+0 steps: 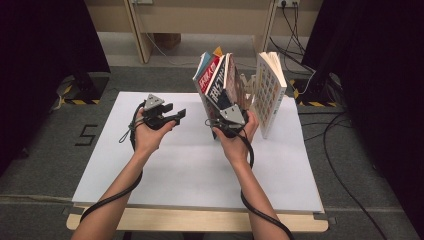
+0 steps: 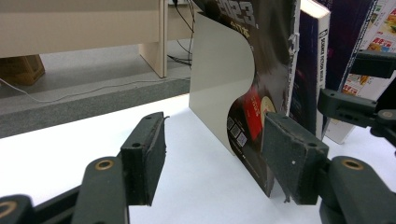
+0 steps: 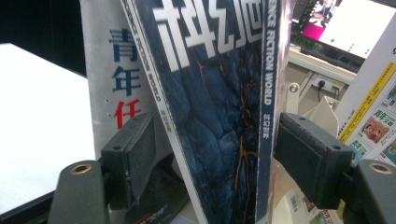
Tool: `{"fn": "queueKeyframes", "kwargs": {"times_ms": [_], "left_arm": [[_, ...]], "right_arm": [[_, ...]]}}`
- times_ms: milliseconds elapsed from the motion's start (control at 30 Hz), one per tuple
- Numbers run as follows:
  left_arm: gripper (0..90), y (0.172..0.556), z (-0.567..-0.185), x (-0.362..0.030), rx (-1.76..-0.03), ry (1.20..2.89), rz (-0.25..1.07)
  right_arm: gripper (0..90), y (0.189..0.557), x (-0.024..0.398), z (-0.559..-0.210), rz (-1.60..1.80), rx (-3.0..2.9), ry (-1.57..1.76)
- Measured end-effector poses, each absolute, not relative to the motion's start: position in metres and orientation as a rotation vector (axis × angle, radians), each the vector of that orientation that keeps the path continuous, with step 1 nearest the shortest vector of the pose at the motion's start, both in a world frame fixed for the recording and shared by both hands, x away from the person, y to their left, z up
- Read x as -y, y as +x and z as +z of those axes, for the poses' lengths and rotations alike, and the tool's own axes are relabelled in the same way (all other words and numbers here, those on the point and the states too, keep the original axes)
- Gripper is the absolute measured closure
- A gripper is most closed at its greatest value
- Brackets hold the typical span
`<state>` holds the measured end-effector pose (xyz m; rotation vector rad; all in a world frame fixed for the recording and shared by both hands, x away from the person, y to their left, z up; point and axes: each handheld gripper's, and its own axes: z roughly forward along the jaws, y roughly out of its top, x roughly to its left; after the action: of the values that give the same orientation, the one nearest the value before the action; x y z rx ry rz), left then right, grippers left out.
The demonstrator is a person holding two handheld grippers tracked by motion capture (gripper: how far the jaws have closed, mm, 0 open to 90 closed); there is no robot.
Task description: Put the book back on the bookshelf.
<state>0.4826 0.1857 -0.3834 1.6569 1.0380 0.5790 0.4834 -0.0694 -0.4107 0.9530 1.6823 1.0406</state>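
Several magazines (image 1: 220, 82) stand on the white table top, leaning left. My right gripper (image 1: 226, 106) is at their near edge. In the right gripper view it (image 3: 210, 140) is open around the spine of a blue science-fiction magazine (image 3: 215, 107); the left pad (image 3: 135, 154) stands clear of the cover and the right pad (image 3: 303, 158) sits close beside the spine. A pale magazine (image 3: 116, 70) with blue and red characters stands behind. My left gripper (image 1: 177, 115) hovers open to the left with nothing between its pads (image 2: 215, 140). Ahead of it is a dark magazine (image 2: 266, 70) with a curled white page.
A thick white book (image 1: 270, 92) stands upright to the right of the magazines, with a pale stand piece (image 1: 247, 82) between them. The white table top (image 1: 190, 165) stretches toward me. Wooden furniture (image 1: 200, 20) stands behind, and cables (image 1: 340, 130) lie on the floor at right.
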Motion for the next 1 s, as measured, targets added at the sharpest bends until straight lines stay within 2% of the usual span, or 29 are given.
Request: {"fn": "queueKeyframes", "kwargs": {"times_ms": [233,367,767,1000], "left_arm": [[39.3,0.483,-0.384,-0.185,-1.037,1.661,0.578],[39.3,0.484,-0.385,-0.184,-1.036,1.664,0.575],[39.4,0.483,-0.384,-0.185,-1.036,1.666,0.582],[39.4,0.483,-0.386,-0.184,-1.034,1.672,0.581]], "right_arm": [[28.7,0.49,0.071,-0.412,1.006,-1.682,0.952],[31.4,0.491,0.07,-0.411,0.996,-1.683,0.933],[63.1,0.487,0.087,-0.401,1.162,-1.634,1.032],[66.1,0.486,0.102,-0.396,1.235,-1.573,1.108]]}}
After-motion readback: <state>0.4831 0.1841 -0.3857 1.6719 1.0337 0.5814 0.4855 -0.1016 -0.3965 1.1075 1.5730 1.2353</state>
